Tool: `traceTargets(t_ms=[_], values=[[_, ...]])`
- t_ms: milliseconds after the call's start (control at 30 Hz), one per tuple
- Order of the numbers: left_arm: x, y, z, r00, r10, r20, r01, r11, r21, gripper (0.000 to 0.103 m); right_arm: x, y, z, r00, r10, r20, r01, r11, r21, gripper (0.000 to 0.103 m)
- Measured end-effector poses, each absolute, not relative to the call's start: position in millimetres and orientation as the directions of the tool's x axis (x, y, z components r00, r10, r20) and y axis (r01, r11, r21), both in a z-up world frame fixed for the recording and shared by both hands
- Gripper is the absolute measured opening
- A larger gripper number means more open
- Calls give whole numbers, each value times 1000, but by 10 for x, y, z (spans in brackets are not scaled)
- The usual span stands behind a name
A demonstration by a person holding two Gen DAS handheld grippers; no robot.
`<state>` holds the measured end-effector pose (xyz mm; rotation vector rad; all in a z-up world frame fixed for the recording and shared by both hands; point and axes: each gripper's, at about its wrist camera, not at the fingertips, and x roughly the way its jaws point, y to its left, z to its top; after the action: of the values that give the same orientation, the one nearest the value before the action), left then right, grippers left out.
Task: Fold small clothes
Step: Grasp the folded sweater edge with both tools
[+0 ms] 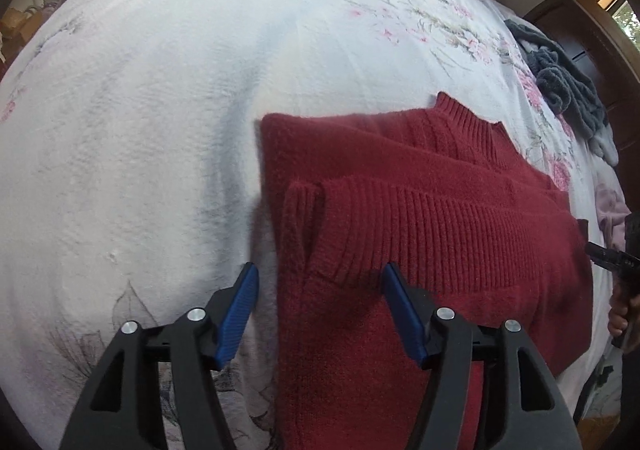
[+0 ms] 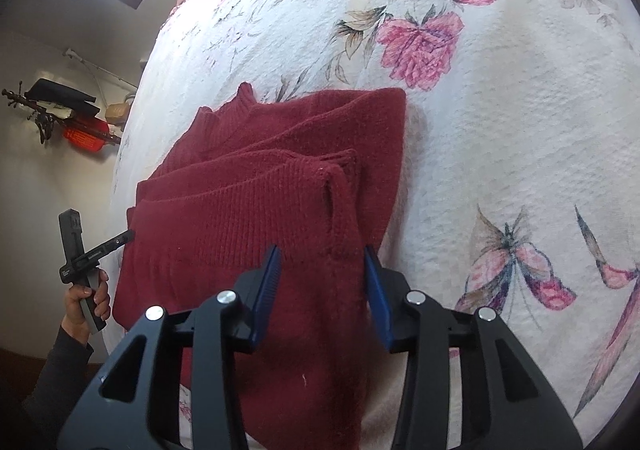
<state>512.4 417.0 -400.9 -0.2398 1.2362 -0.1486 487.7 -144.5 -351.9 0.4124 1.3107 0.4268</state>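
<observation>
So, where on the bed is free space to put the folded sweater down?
The floral bedspread is bare left of the red sweater and beyond its collar. It is crowded toward the grey clothes at the far right edge.

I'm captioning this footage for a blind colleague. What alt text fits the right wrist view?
A dark red knitted sweater lies partly folded on a white bedspread printed with pink flowers and butterflies. The right gripper, blue-padded, is open over the sweater's near edge. At far left a hand holds the left gripper at the sweater's other side.
</observation>
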Motion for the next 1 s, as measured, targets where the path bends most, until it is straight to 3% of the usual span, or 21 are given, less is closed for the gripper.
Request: traceTargets(t_ms=[33, 67, 167, 400, 633, 800, 1000], values=[[5118, 4185, -3994, 335, -248, -909, -23, 962, -271, 49, 4871, -1434, -3521, 202, 517, -832, -67, 855, 515, 24], [5103, 4196, -3956, 348, -251, -903, -30, 960, -279, 29, 4860, -1420, -3510, 204, 501, -841, -71, 865, 497, 9], [5006, 4166, -3774, 423, -213, -881, -31, 968, -249, 10, 4803, -1415, -3415, 236, 486, -841, -88, 873, 480, 6], [4675, 4030, -3282, 602, -130, -788, -15, 985, -174, 8, 4633, -1373, -3060, 319, 456, -831, -150, 890, 431, 6], [4813, 4049, -2809, 705, -132, -697, 21, 986, -165, 7, 4757, -1333, -2612, 422, 445, -790, -204, 895, 396, 6], [5354, 4197, -2754, 699, -152, -698, 18, 981, -195, 7, 5250, -1375, -2565, 442, 444, -779, -175, 895, 411, 6], [6039, 4222, -3056, 644, -155, -749, -6, 978, -208, 7, 5898, -1354, -2786, 419, 416, -807, -103, 905, 413, 6]])
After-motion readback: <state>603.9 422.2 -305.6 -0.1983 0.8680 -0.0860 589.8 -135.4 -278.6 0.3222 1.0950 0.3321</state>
